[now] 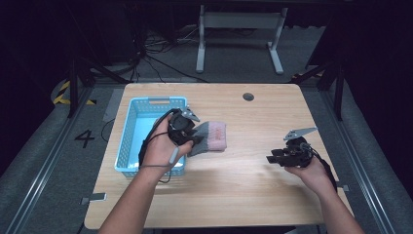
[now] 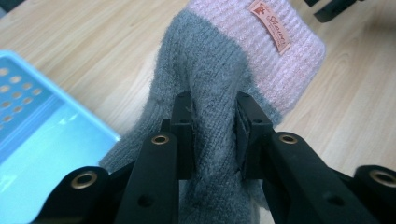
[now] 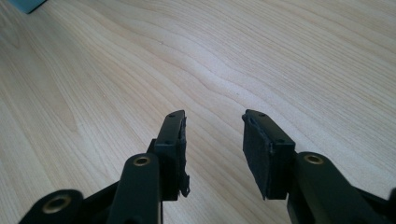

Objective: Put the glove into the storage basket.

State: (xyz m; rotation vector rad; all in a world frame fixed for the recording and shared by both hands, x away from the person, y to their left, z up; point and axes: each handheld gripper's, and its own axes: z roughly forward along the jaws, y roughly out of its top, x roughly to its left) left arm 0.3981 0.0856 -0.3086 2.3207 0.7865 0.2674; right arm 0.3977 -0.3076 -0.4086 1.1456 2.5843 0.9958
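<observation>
A grey knitted sock with a pink cuff [image 1: 210, 136] hangs just right of the blue basket [image 1: 127, 139], lifted off the wooden table. My left gripper [image 1: 195, 138] is shut on its grey part. In the left gripper view both pads pinch the grey knit of the sock [image 2: 212, 79], whose pink cuff carries a small orange label; the left gripper [image 2: 212, 135] has the basket's corner [image 2: 42, 140] at its left. My right gripper [image 1: 272, 158] rests low at the table's right, jaws open with nothing between them. The right gripper [image 3: 212, 140] faces bare wood.
The perforated blue basket lies at the table's left with a pale blue floor. A round cable hole [image 1: 248, 96] sits near the far edge. Bare wood [image 1: 243, 146] stretches between the two hands. A white table frame [image 1: 238, 29] stands on the floor beyond.
</observation>
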